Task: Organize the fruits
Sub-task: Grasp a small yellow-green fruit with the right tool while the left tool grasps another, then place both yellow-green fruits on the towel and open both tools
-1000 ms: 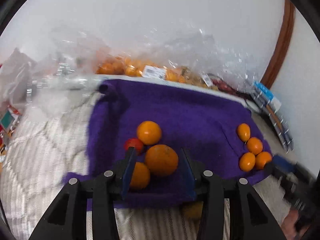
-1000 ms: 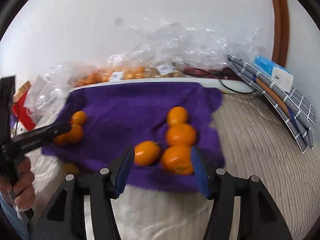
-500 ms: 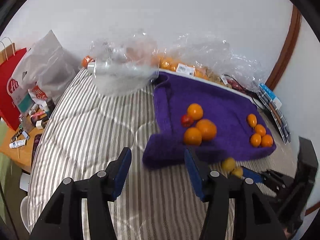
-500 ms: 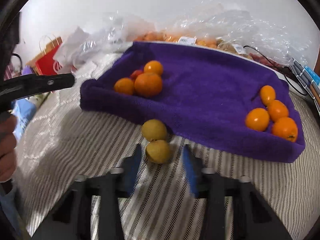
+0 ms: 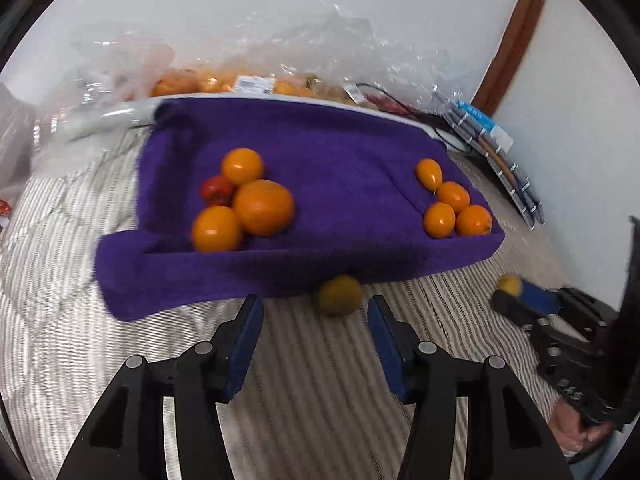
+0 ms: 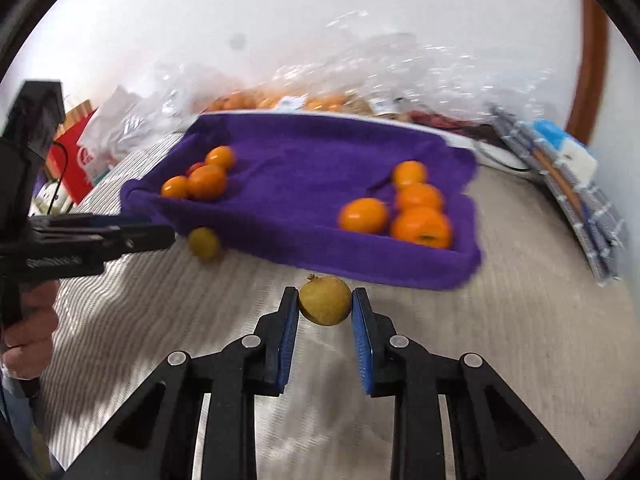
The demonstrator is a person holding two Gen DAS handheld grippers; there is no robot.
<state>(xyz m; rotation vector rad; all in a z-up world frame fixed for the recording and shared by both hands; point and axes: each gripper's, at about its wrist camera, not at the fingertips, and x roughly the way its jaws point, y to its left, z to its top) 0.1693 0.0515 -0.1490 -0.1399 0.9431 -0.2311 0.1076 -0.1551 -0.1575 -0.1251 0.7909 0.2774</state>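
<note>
Two yellow-green fruits lie outside the purple towel (image 5: 320, 152), and they seem to be the ones left to sort. On the towel the fruit already sits in two clusters: larger oranges with a red tomato (image 5: 217, 191) at centre left of the left wrist view, and small oval orange fruits (image 5: 447, 200) at centre right. That grouping looks deliberate, by kind and size.

One yellow fruit (image 6: 325, 300) is pinched in the right gripper (image 6: 325, 306), low in the middle of the right wrist view; the blue pads press on both its sides, just short of the towel's near edge, above the striped bedcover (image 6: 520, 340). The other yellow fruit (image 5: 339, 294) rests on the bedcover, touching the towel's front fold.

The left gripper (image 5: 316, 312) points down at this fruit with its jaws spread and nothing between them; the fruit lies just beyond the tips. In the right wrist view a hand (image 6: 30, 344) at lower left grasps that tool's handle, with the tool reaching toward the fruit from the side. Both tools are angled downward over the bed.
</note>
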